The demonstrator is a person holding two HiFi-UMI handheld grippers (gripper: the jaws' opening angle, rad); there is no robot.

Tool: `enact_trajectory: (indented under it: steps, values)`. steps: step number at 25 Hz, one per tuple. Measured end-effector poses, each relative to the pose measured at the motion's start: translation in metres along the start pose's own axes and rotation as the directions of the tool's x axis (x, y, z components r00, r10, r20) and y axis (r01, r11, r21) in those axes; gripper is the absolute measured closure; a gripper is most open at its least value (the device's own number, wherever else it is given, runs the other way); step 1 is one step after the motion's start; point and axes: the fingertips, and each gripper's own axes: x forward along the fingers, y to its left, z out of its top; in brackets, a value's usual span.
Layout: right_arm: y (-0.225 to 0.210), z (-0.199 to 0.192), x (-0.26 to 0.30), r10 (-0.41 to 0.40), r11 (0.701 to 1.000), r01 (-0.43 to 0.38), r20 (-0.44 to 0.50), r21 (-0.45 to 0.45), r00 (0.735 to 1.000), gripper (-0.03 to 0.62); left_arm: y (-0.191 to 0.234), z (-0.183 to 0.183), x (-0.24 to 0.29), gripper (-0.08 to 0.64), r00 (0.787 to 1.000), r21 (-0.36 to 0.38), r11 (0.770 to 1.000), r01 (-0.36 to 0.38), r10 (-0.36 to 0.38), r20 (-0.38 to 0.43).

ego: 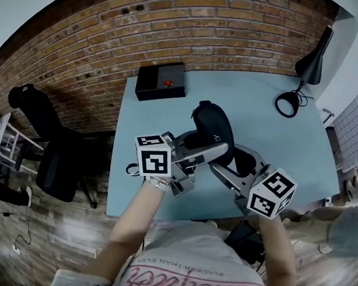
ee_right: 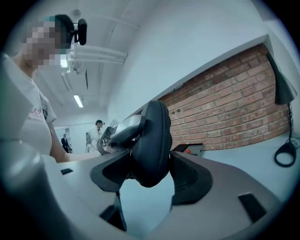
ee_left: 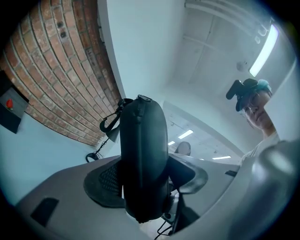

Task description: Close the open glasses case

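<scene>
A black oval glasses case [ego: 214,128] hangs above the light blue table [ego: 289,148], and its two halves look pressed together. My left gripper [ego: 208,146] reaches in from the left and is shut on the case. In the left gripper view the case [ee_left: 143,159] stands edge-on, squeezed between both pads. My right gripper [ego: 236,165] comes from the lower right. In the right gripper view the case [ee_right: 152,145] sits between the wide-spread jaws of the right gripper [ee_right: 150,180], with table showing through a gap under it, and the pads do not press on it.
A black box with a red button [ego: 161,81] sits at the table's far left corner. A black desk lamp [ego: 312,60] and its coiled cable [ego: 287,104] stand at the far right. An office chair [ego: 54,154] is left of the table, with a brick wall behind.
</scene>
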Motion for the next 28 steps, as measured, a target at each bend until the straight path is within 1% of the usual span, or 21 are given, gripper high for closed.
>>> enact_trajectory:
  steps: [2,3,4,6,8,12,13,14,15,16,17,18,21,23,25,28]
  values:
    - [-0.006,0.002,0.0,-0.096,0.992,0.096,0.012,-0.075,0.995,0.321,0.005,0.002,0.001,0.279,0.998,0.005,0.998,-0.062,0.061,0.012]
    - [-0.011,0.003,-0.002,-0.157,0.98,0.158,0.017,-0.12,0.987,0.321,0.009,0.003,0.001,0.27,0.995,0.005,0.995,-0.096,0.096,0.018]
    - [-0.015,0.004,-0.003,-0.224,0.958,0.224,0.017,-0.178,0.974,0.321,0.012,0.004,0.002,0.262,0.991,0.007,0.991,-0.13,0.13,0.021]
    - [-0.022,0.004,-0.006,-0.343,0.892,0.328,0.009,-0.312,0.939,0.322,0.018,0.003,0.002,0.25,0.98,0.013,0.981,-0.196,0.195,0.02]
    - [-0.023,0.004,-0.004,-0.412,0.831,0.375,-0.001,-0.41,0.911,0.322,0.023,0.001,0.004,0.215,0.968,0.014,0.968,-0.252,0.252,0.018]
    - [-0.025,0.0,-0.004,-0.509,0.72,0.433,0.01,-0.542,0.861,0.322,0.027,-0.001,0.009,0.204,0.947,-0.015,0.948,-0.318,0.319,0.03]
    - [-0.025,-0.001,-0.004,-0.522,0.701,0.439,0.015,-0.563,0.853,0.321,0.028,-0.001,0.01,0.202,0.944,-0.031,0.944,-0.328,0.329,0.034]
    - [-0.025,-0.001,-0.004,-0.524,0.692,0.439,0.018,-0.573,0.851,0.322,0.028,-0.001,0.01,0.202,0.941,-0.045,0.942,-0.334,0.336,0.038]
    - [-0.024,-0.001,-0.004,-0.519,0.694,0.434,0.018,-0.575,0.855,0.321,0.028,-0.001,0.01,0.202,0.94,-0.056,0.941,-0.335,0.337,0.044]
    - [-0.023,0.0,-0.004,-0.507,0.704,0.424,0.016,-0.57,0.862,0.321,0.028,0.0,0.009,0.202,0.942,-0.061,0.942,-0.33,0.333,0.049]
    - [-0.022,0.002,-0.004,-0.487,0.722,0.409,0.01,-0.558,0.873,0.321,0.027,0.001,0.009,0.204,0.946,-0.063,0.947,-0.316,0.32,0.051]
    - [-0.021,0.003,-0.005,-0.459,0.749,0.388,0.002,-0.538,0.888,0.321,0.026,0.001,0.008,0.207,0.954,-0.062,0.954,-0.294,0.297,0.048]
    - [-0.015,0.007,-0.01,-0.344,0.846,0.295,-0.032,-0.444,0.939,0.321,0.02,0.003,0.007,0.216,0.976,-0.035,0.976,-0.216,0.216,0.008]
    - [-0.013,0.008,-0.014,-0.264,0.894,0.225,-0.051,-0.387,0.963,0.321,0.019,0.003,0.005,0.216,0.984,-0.025,0.984,-0.179,0.178,-0.024]
    - [-0.012,0.01,-0.017,-0.209,0.924,0.173,-0.071,-0.342,0.975,0.321,0.017,0.004,0.003,0.216,0.989,-0.04,0.989,-0.144,0.142,-0.039]
    - [-0.007,0.013,-0.019,-0.141,0.949,0.109,-0.088,-0.294,0.986,0.321,0.014,0.004,0.0,0.216,0.992,-0.047,0.993,-0.109,0.106,-0.062]
